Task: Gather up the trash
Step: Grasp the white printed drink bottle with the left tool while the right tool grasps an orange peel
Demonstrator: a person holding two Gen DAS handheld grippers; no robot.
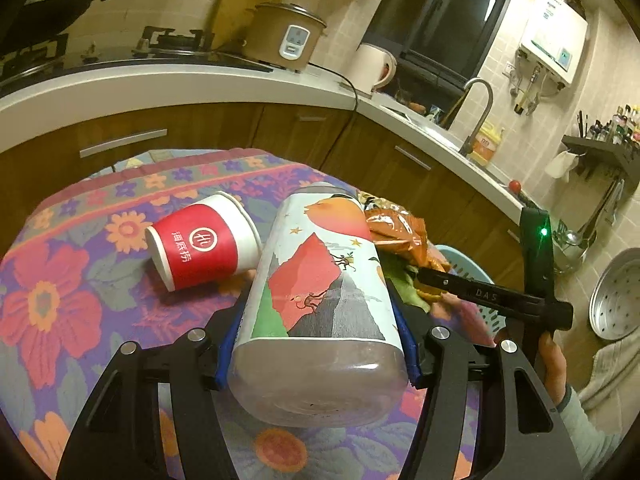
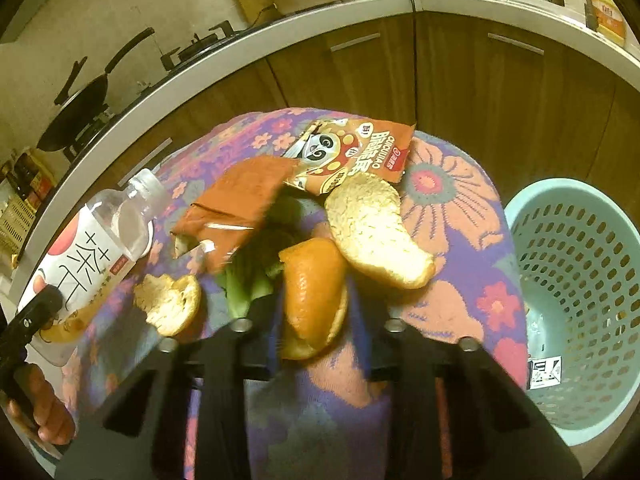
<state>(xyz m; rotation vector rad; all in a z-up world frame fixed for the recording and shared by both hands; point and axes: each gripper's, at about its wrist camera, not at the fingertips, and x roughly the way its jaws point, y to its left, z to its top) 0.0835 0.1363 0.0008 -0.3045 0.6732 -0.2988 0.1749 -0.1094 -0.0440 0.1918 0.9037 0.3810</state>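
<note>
Bottle: empty, lying flat, clamped betw. blue pads of left hand-held gripper, over floral worktop.
Orange peel: pinched in right hand-held gripper, jaws nearly together.
Paper cup: on its side, touching bottle.
Other trash: wrapper, peel pcs, greens.
Basket: beside worktop, right.

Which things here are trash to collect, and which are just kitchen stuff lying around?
Job: plastic bottle in the left gripper, paper cup, orange peel at the right gripper, snack wrapper, green basket.

Lying about: rice cooker, kettle, frying pan.
</note>
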